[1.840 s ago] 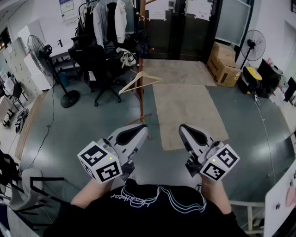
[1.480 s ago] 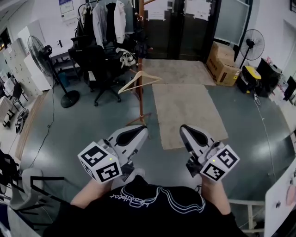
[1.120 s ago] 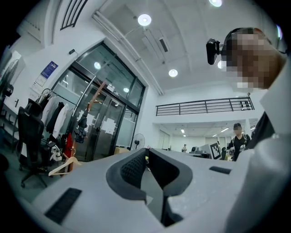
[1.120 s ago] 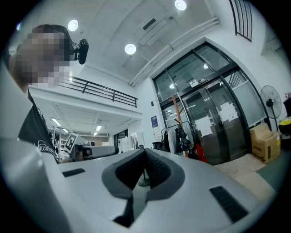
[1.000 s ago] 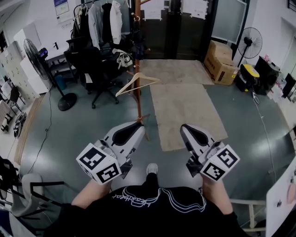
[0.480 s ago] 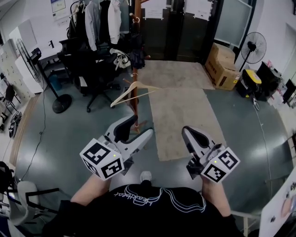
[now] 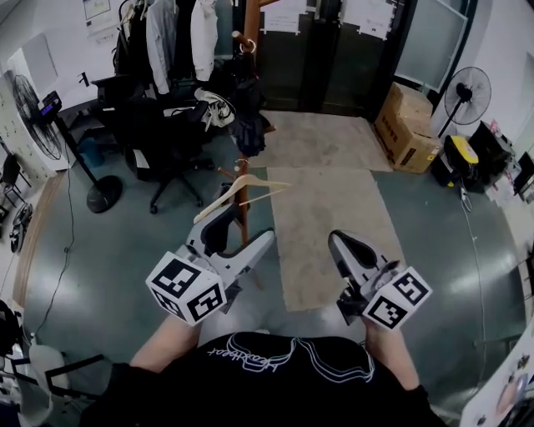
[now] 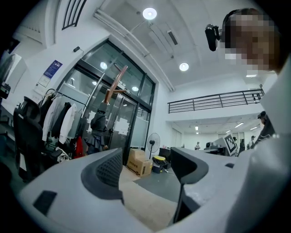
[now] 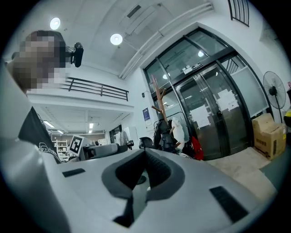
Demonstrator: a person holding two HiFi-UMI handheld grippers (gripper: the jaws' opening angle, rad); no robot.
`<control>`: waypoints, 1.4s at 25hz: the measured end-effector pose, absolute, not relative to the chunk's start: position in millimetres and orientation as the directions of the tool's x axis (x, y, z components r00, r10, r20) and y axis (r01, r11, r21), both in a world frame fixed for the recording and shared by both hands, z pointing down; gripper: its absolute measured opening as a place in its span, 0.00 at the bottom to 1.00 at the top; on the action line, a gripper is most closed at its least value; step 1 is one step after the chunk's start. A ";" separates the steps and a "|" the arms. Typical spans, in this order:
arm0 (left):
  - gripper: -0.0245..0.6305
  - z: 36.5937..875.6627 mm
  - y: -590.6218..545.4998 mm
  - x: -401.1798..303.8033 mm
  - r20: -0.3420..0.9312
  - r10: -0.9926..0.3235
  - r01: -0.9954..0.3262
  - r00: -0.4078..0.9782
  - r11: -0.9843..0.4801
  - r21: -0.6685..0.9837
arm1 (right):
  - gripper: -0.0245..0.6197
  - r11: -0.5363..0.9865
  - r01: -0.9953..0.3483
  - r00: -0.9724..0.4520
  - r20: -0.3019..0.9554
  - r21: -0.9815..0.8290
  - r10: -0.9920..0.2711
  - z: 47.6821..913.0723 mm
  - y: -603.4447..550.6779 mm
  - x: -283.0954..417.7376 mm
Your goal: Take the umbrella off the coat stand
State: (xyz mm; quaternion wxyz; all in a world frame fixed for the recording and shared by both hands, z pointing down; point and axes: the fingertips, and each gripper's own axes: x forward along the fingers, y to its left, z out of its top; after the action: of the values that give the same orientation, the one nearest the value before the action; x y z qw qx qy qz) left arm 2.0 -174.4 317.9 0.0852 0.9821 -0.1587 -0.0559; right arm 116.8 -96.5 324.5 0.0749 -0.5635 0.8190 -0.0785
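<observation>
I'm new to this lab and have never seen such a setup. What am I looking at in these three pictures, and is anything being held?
There is no robot here: a person holds a two-jaw gripper in each hand. One picture comes from a camera on the person's head, looking down at the left gripper and right gripper. The marker cubes are part of them. The other two come from cameras riding on each gripper, looking along its jaws. The left gripper's jaws are opening with nothing between them. The right's are shut and empty. Ahead stands a wooden coat stand with a hanger and a dark umbrella on it. A rug and a cardboard box are on the floor.
</observation>
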 end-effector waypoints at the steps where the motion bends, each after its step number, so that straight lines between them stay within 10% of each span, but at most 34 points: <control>1: 0.52 318.5 -186.1 4.5 -0.083 -0.330 -0.311 0.940 -0.933 0.183 | 0.04 0.352 -0.912 -0.354 -0.031 -0.211 -0.935 325.3 -106.6 120.4; 35: 0.56 317.9 -427.7 97.5 0.013 -0.695 -0.695 0.719 -0.719 0.008 | 0.04 0.580 -0.797 -0.578 -0.066 -0.168 -0.813 320.8 -315.2 233.1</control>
State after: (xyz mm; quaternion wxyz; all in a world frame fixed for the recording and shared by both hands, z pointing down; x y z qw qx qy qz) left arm 97.5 -427.7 317.9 0.0060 0.9272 -0.3746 0.0046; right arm 233.1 -315.2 320.8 0.0681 -0.4543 0.8862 -0.0598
